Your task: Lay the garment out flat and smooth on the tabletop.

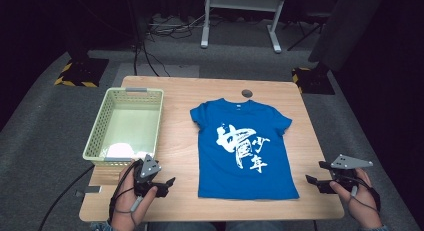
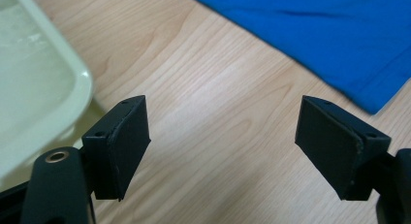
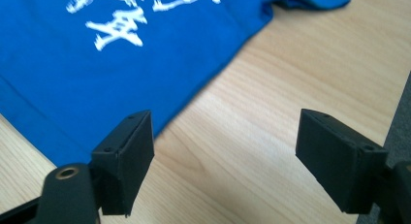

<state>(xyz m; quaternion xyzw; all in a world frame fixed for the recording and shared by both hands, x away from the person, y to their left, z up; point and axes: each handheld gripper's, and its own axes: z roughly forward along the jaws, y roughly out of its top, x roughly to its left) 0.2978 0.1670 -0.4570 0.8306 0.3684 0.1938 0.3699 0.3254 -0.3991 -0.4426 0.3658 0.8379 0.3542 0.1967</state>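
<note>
Desk [image 1: 180, 98] of pale wood carries everything here, a rectangular top standing on grey carpet. Spread flat on it, just right of centre, lies the blue cotton T-shirt [image 1: 242, 148] with white brush lettering on the chest, collar toward twelve o'clock and hem toward six. At about nine o'clock from the shirt stands the pale green plastic basket [image 1: 98, 127] with latticed walls, well apart from the cloth, with something white [image 1: 121, 151] lying in its near end. A small dark round disc [image 1: 246, 93] sits on the desk at twelve o'clock from the collar.

My left gripper [image 1: 162, 183] hovers at the shirt's eight o'clock, just by the basket's near corner; in the left gripper view [image 2: 220, 146] its jaws stand wide apart over bare wood, holding nothing. My right gripper [image 1: 312, 181] hangs at the shirt's four o'clock, near the desk's right edge; in the right gripper view [image 3: 223, 156] its jaws are spread too, empty, the left one just beside the shirt's side edge.
</note>
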